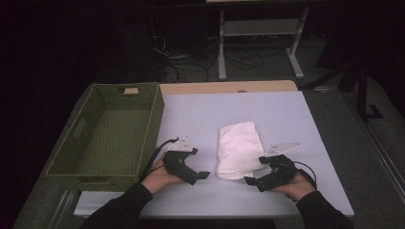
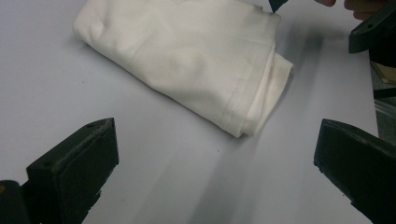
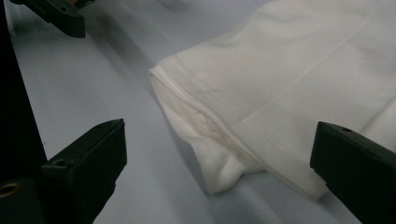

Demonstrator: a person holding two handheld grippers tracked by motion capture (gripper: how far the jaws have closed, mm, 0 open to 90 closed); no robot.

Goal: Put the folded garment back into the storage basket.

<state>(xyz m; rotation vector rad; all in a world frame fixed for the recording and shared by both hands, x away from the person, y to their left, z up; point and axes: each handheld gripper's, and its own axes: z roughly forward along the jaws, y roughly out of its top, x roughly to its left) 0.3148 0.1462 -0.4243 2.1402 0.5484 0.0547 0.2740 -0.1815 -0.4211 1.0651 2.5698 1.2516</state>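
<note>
A folded white cloth (image 1: 238,148) lies flat on the pale table (image 1: 286,109) between my two grippers. My left gripper (image 1: 199,163) rests just left of the cloth's near end, open, its jaws wide apart over bare table. In the left gripper view the cloth (image 2: 187,60) lies ahead of the left gripper (image 2: 214,140), untouched. My right gripper (image 1: 255,171) sits at the cloth's near right corner, also open. In the right gripper view the cloth's folded, hemmed end (image 3: 289,84) reaches in between the right gripper (image 3: 217,135) jaws, and neither pad presses on it.
A green woven basket (image 1: 153,129) stands along the table's left side, with nothing inside. A wooden strip (image 1: 229,87) runs along the far edge. Beyond it are white desk legs (image 1: 222,47) and cables on a dark floor.
</note>
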